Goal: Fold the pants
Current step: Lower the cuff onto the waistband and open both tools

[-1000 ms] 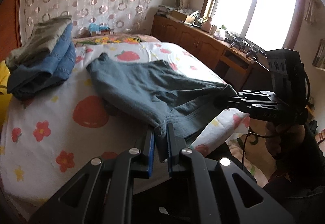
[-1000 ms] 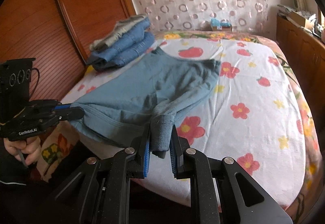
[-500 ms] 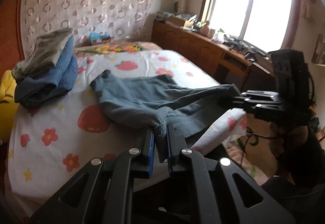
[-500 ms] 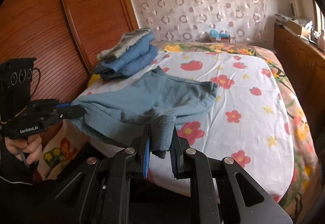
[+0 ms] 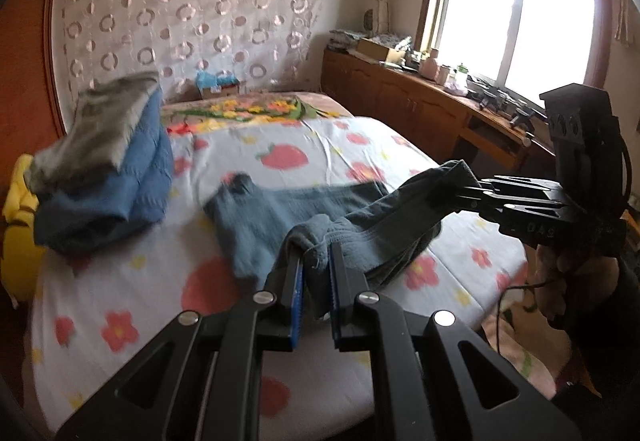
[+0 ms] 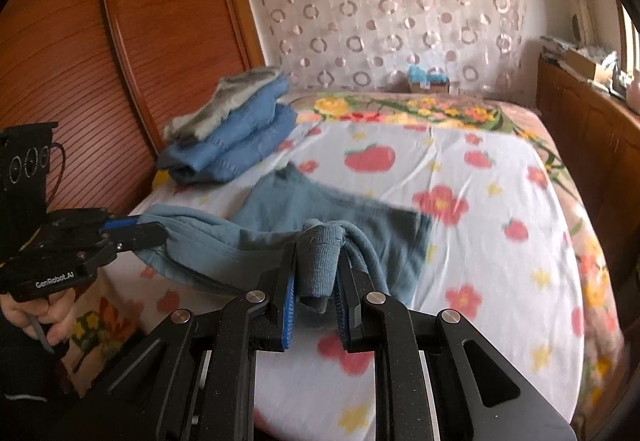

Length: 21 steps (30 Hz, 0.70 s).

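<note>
Blue-grey pants lie partly on the flowered bed, their near waistband end lifted. My left gripper is shut on one corner of the waistband. My right gripper is shut on the other corner. Each gripper shows in the other's view: the right one at the right, the left one at the left. The pants hang between them above the bed's near edge, their far leg ends resting on the sheet.
A stack of folded blue and grey clothes sits at the bed's far left, by the wooden headboard. A wooden cabinet with clutter runs along the right under the window. A yellow cushion lies left.
Both grippers have lifted and pulled back with the waistband. The pants have slid toward the near edge and bunched, with less fabric lying flat on the bed.
</note>
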Available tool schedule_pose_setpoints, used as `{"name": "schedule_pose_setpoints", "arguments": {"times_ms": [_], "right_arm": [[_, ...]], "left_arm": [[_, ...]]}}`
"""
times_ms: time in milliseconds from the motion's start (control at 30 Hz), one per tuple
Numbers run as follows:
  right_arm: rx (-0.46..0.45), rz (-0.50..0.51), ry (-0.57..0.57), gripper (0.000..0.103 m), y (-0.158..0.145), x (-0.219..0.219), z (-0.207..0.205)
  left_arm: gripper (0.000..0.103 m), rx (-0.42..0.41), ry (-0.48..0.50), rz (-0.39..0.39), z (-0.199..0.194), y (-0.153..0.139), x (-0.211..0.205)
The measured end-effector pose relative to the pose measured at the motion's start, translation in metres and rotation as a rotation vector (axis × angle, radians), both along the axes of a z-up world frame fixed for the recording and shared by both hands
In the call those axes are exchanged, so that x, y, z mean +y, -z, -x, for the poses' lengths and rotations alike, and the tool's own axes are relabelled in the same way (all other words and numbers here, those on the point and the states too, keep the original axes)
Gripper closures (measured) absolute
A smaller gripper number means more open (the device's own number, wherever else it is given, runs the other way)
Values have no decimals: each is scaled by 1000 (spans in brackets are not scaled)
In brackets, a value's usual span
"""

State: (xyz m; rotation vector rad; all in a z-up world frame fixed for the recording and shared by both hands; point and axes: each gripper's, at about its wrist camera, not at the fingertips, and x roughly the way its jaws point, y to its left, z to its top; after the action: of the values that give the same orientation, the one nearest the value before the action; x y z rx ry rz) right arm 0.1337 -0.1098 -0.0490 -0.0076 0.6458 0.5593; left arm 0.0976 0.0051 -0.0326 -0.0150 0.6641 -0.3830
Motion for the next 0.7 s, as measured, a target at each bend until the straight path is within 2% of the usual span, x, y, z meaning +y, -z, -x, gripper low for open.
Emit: {"name": "schedule_pose_setpoints", "arguments": {"times_ms": [100,233,400,567,667,700], "right_arm": [[1,-6,13,89,-3,0,-16],[27,24,23,89,8,7,-37],[64,31,39,89,28,10,-49],[73,63,63,85,37,13,-57],[58,73,102,67,35,9,-61],[49,71,118,56,33,6,-60]], "left_arm": [[93,-7,-13,8,-13,-2,2],[87,18,-37,-1,-31,6,5],[68,63,-62,-17,-39,24,10],[63,70,-73,-33,-38,31,17],[63,74,-89,-36,-36,34,20],[63,73,-98,-32,-35,35,21]]}}
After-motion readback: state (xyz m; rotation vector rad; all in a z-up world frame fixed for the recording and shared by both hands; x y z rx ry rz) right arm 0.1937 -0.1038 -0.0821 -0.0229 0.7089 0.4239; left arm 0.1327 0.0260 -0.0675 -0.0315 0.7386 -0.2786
